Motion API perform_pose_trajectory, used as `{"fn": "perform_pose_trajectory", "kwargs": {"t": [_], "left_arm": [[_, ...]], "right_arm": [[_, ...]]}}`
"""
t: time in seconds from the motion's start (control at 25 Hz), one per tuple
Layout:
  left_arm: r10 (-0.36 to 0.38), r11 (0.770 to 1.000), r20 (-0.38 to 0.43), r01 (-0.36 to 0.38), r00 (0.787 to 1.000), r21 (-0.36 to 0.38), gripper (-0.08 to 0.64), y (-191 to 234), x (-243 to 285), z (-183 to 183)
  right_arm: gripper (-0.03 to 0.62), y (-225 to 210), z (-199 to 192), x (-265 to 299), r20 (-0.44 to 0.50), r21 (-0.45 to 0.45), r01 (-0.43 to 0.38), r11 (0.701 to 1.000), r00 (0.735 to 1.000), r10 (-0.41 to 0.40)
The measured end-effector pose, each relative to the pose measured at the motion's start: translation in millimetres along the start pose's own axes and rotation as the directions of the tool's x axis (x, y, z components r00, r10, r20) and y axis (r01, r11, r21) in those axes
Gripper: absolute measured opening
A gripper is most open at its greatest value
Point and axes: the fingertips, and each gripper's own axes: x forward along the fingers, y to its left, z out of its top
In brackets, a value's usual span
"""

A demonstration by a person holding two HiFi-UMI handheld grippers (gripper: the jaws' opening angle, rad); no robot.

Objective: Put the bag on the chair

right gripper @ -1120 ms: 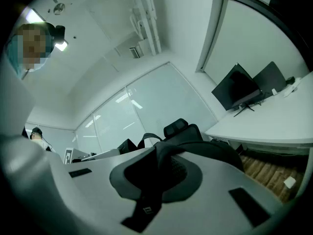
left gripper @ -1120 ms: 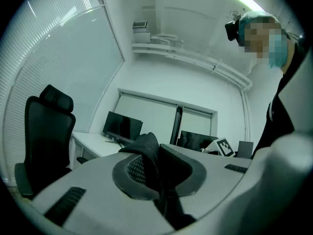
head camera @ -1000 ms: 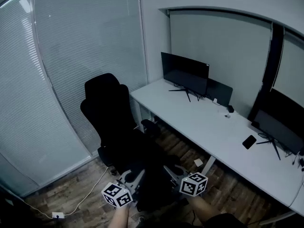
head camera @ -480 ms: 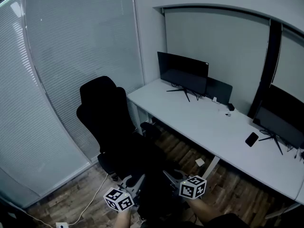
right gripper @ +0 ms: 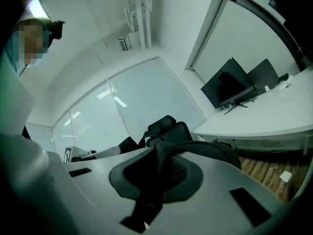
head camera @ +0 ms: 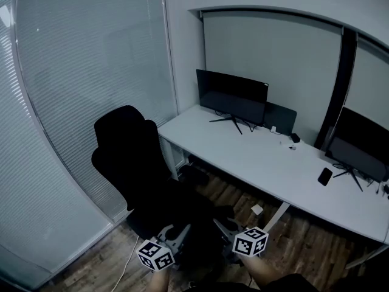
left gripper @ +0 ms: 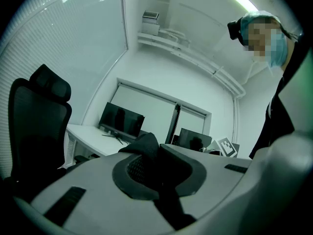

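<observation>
Blk soft fabric bag (right gripper: 215,151), rounded, thick strap (right gripper: 164,153).

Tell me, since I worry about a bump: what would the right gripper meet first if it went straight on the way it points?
The right gripper pinches the bag strap; beyond that, the black chair stands straight ahead, backrest first. How far off it is remains unclear.

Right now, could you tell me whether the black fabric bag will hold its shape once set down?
Likely floppy: the black fabric bag bunches into folds in the left gripper. Its strap drapes through the right gripper, so it will probably slump on the black office chair.
</observation>
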Motion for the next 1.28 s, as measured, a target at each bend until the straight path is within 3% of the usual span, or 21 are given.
{"fn": "perform_pose_trajectory", "kwargs": {"t": [0.4,0.96,1.28], "left_arm": [[-0.078,0.994,-0.005,0.078,0.997,0.076,0.043,92,0,54],[-0.024,0.998,0.022,0.023,0.999,0.062,0.043,176,32,83],[0.024,0.997,0.041,-0.026,0.999,0.066,0.043,217,80,95]], "right_arm": [[0.057,7,22,96,0.087,-0.044,0.057,0.997,0.995,-0.053],[0.057,-22,48,182,0.052,-0.038,0.041,0.998,0.998,-0.039],[0.057,-62,75,216,0.032,-0.036,-0.006,0.999,0.999,0.007]]}}
